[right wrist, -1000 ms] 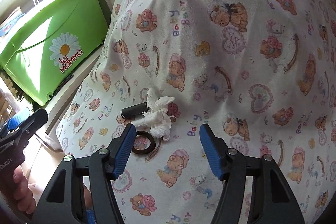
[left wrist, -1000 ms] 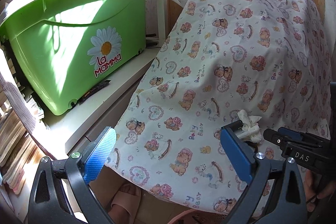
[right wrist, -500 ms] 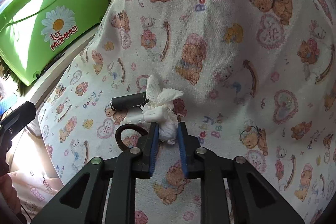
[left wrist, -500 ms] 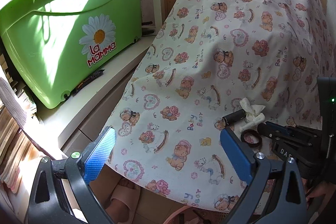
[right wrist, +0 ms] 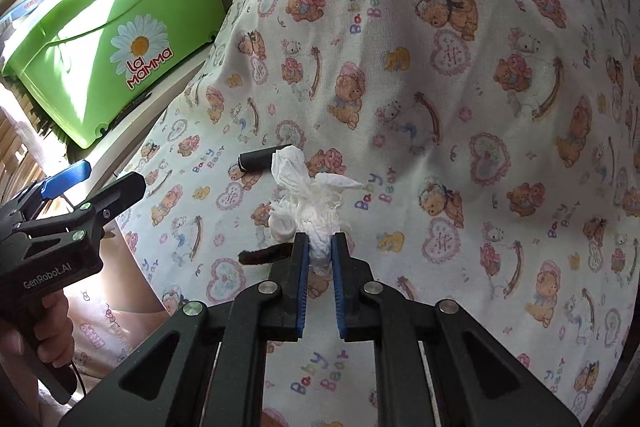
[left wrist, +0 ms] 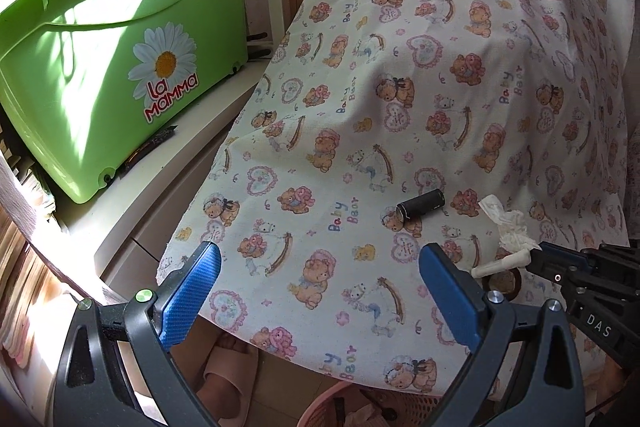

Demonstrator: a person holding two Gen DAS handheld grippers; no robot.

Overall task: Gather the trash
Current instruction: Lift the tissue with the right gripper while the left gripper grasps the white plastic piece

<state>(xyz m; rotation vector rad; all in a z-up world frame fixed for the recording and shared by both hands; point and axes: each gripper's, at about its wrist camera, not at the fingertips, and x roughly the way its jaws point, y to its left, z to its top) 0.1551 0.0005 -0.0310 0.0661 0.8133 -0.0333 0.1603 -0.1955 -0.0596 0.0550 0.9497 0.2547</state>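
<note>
Right gripper nearest the lens, blue pads pressed together on the lower end of a crumpled white tissue, the wad held just above the cloth. Same tissue seen from the left wrist view at the tip of the right gripper, with a pale paper roll sticking out beside it. Under the tissue, partly hidden, a dark ring lying on the cloth; also glimpsed in the left view. Just beyond the tissue and to its left, a short black cylinder lying on its side on the cloth, apart from the tissue; in the left view in plain sight, left of the tissue.

Left gripper well left of the tissue, held near the cloth's hanging edge, jaws wide apart and gripping nothing; same tool at the left edge of the right view. Below the tissue and the cloth's edge, a pink basket on the floor, and a pink slipper further left.

Teddy-bear printed cloth draped over a rounded shape, stretching far behind the tissue. Farthest left of the tissue, a green plastic tub with a daisy label, standing on a white shelf.
</note>
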